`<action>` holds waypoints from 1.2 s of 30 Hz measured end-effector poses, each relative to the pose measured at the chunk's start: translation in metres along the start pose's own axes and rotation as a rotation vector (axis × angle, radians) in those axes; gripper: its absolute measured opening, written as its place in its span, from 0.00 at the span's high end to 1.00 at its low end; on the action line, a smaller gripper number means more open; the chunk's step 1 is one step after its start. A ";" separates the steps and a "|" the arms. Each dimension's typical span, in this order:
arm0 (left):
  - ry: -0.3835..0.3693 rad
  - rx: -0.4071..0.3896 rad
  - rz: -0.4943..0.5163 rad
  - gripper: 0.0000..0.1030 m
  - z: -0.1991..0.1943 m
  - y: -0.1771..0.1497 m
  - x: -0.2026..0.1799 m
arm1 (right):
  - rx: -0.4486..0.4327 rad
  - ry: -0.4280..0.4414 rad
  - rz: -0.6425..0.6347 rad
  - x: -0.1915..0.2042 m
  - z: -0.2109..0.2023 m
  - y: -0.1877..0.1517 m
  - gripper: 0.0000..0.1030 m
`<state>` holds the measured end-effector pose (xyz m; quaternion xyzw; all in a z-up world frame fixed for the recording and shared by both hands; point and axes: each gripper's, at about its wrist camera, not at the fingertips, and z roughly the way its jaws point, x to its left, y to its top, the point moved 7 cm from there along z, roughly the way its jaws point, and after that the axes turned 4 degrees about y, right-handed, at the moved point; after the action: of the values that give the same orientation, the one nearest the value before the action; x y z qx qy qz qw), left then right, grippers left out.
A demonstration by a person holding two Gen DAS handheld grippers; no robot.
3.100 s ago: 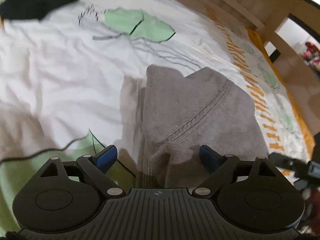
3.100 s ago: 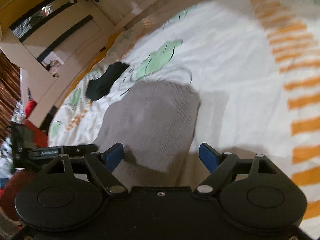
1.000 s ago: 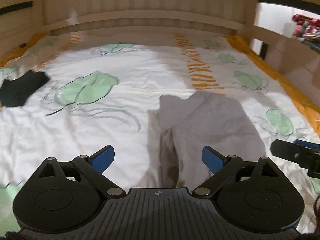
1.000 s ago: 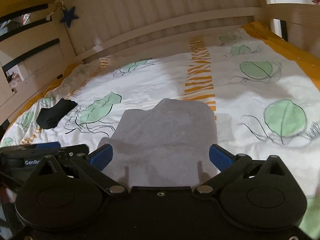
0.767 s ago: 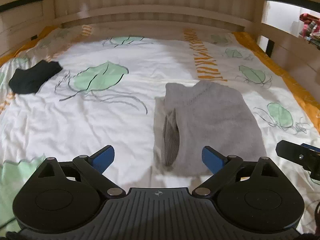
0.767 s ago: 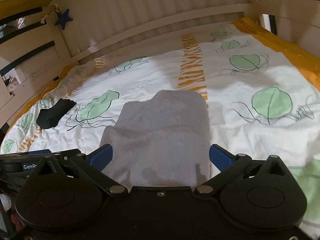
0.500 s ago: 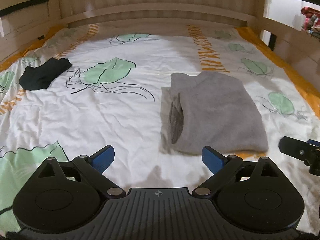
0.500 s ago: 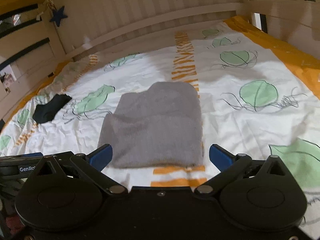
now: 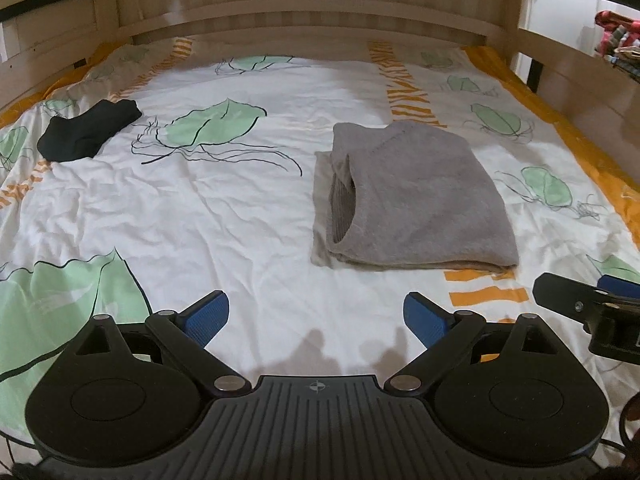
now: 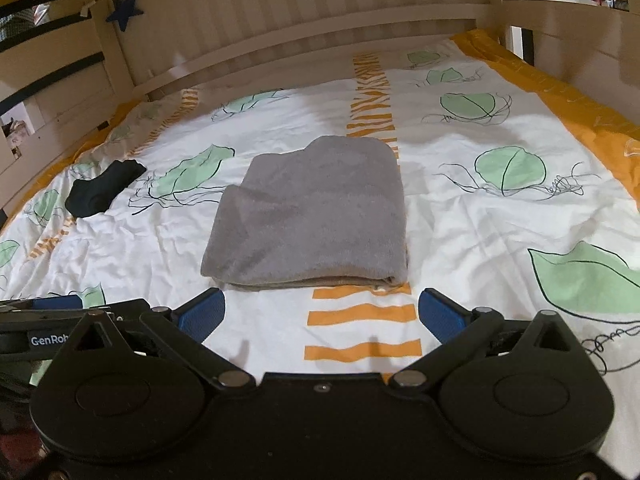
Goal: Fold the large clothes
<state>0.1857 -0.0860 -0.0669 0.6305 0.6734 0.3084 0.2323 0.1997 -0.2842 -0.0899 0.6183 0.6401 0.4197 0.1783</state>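
A grey sweater (image 10: 312,212) lies folded into a thick rectangle on the leaf-print bedsheet (image 9: 224,216), at 12 o'clock ahead of my right gripper (image 10: 322,312) and at about 1 o'clock from my left gripper (image 9: 316,312); both sets of jaws stand wide and hold nothing, hovering over the sheet short of the bundle's near edge. By the look of it the folding is done or close to it. The weak spot, I judge, is the bundle's left side, where a ribbed inner layer gapes open and a thin layer pokes out beneath: a fingertip catching there, or a drag across the loose sheet, could peel the stack apart or skew it. The wrinkled sheet may also bunch under any sliding push. Open bedding lies at 3 o'clock and 9 o'clock of the sweater, with a black garment (image 9: 86,132) well apart at 10 o'clock. Wooden bed rails (image 10: 304,36) close the far side and the right, so room to move is widest on the near side and to the left.
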 end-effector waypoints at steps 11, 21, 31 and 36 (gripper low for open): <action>-0.018 0.007 -0.007 0.08 -0.005 -0.003 -0.001 | -0.004 -0.013 -0.016 0.004 -0.006 -0.002 0.00; -0.039 0.031 -0.008 0.08 0.000 -0.006 0.000 | 0.017 -0.023 -0.031 0.005 -0.003 -0.003 0.00; -0.039 0.043 -0.019 0.08 0.003 -0.008 0.001 | 0.021 -0.030 -0.031 0.003 0.000 0.001 0.00; -0.039 0.046 -0.024 0.08 0.005 -0.008 0.002 | 0.030 -0.033 -0.036 0.003 0.003 0.000 0.00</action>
<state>0.1833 -0.0834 -0.0762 0.6335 0.6830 0.2779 0.2344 0.2013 -0.2802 -0.0901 0.6161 0.6544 0.3965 0.1868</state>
